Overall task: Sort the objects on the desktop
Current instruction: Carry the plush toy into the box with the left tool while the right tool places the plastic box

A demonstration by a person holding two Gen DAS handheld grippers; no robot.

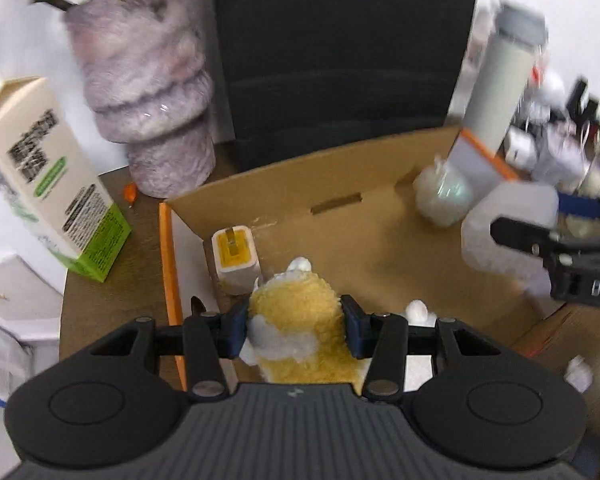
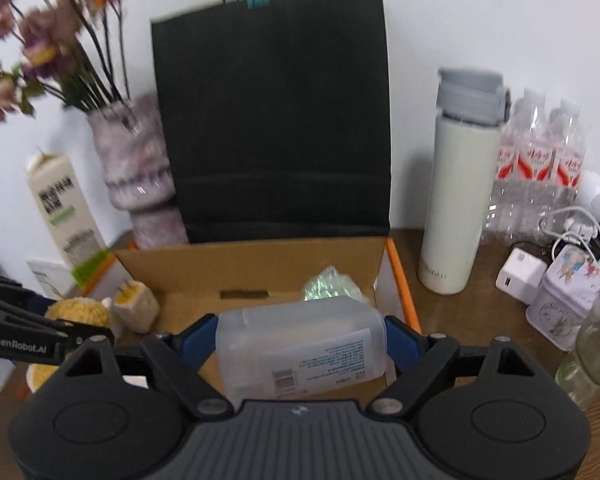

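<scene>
My left gripper [image 1: 296, 330] is shut on a yellow and white plush toy [image 1: 296, 312] and holds it over the left end of an open cardboard box [image 1: 380, 184]. My right gripper [image 2: 302, 340] is shut on a translucent plastic bottle [image 2: 300, 340] lying sideways with a printed label, over the box's [image 2: 204, 268] right half. The bottle [image 1: 508, 232] also shows in the left wrist view, as does the plush [image 2: 78, 310] in the right wrist view. In the box sit a white charger with yellow face [image 1: 236, 260] and a crumpled clear wrapper [image 1: 444, 196].
Behind the box stands a black paper bag [image 2: 272, 112], a purple vase with flowers [image 2: 136, 168] and a milk carton [image 1: 48, 176] at left. At right stand a white thermos [image 2: 460, 200], water bottles [image 2: 540, 160], a white charger with cable [image 2: 520, 272], a tin [image 2: 568, 300] and a glass jar [image 2: 596, 348].
</scene>
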